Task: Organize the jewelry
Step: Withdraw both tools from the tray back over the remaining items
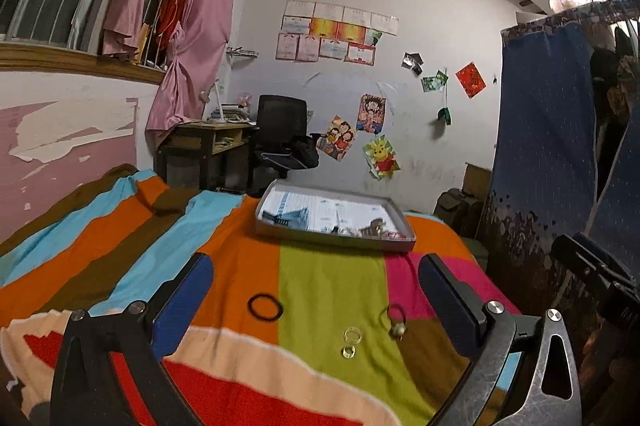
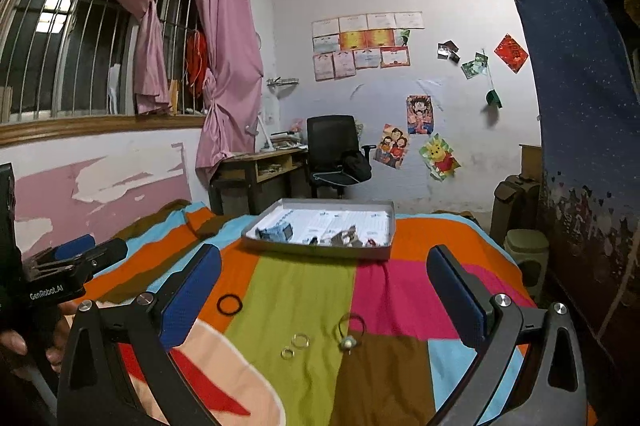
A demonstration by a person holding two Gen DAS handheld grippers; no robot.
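We judge the job partly done at most. The shallow grey tray (image 2: 320,244) sits on the striped bedspread (image 2: 304,290) at about 12 o'clock from both pairs of tongs. It already holds a few small pieces near its front edge, including something bluish toward its left; they are too small and blurred for us to name.

Four pieces lie loose on the bedspread, nearer to us than the tray:
- the black hair band (image 2: 230,305), at about 10 o'clock from the rings
- the larger ring (image 2: 300,339) and the smaller ring (image 2: 287,352), just beside each other on the green stripe
- the charm hair tie (image 2: 351,334), at about 3 o'clock from the rings, where the pink and brown patches meet

All four sit well apart from the tray, so as we read it each has yet to be carried over.

Our right tongs (image 2: 324,298) are spread wide, the blue pads (image 2: 192,290) far apart, holding nothing and touching nothing; the loose pieces lie below, between the two pads. Our left tongs (image 1: 316,302) are likewise spread wide and empty, and its own camera shows the same pieces between its pads (image 1: 448,302). In the right camera the left tool shows at 9 o'clock, with a hand (image 2: 16,346) gripping it.
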